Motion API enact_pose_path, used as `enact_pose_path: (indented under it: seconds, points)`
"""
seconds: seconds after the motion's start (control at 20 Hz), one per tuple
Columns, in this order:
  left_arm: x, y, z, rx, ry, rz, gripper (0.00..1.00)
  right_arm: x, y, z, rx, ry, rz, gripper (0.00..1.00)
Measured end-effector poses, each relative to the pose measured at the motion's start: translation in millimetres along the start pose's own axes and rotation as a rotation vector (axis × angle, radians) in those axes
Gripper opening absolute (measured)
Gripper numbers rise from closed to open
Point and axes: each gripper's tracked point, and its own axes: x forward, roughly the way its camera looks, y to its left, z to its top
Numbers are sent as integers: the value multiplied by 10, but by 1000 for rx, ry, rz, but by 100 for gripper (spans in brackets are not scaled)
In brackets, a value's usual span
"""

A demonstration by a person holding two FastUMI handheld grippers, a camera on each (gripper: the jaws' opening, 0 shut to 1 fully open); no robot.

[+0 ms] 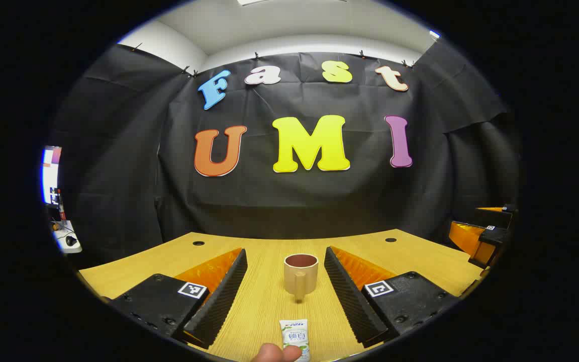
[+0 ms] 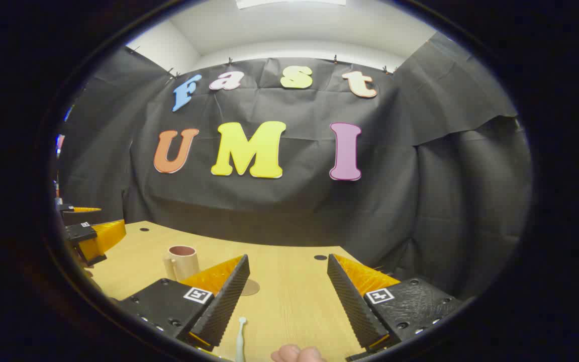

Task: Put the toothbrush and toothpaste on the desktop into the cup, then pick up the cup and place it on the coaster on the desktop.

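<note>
**Cup, paste and brush all on the worktop**

While both grippers hover with fingers apart and empty, the cup stands at 12 o'clock between the left gripper fingers, toothpaste at 6. Before the right gripper, the toothbrush lies at 7, coaster at 10, probably lined up for grasping.

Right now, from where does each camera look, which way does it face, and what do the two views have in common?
Left gripper view: rides on the left gripper, facing forward over the desktop at the cup; the toothpaste lies near, a fingertip at the bottom edge, the right gripper far right.
Right gripper view: rides on the right gripper, facing forward; the toothbrush, the coaster and part of a hand show.
Shared: cup, desktop, the black cloth wall, each other's gripper.
</note>
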Motion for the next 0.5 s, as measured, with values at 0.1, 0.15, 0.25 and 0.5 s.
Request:
enact_pose_path:
  seconds: [0.1,0.15,0.25,0.5]
  points:
    - [1,-9,11,1,-3,-1,98,-2,0,6,-14,-7,-5,95]
    - [-6,-17,1,2,-2,-2,98,4,-1,8,-21,-9,-8,96]
    - [16,-31,-10,6,-1,-7,98,13,14,-7,-21,-4,-2,96]
    - [-2,-37,-12,1,1,-10,98,6,4,-12,17,2,-3,96]
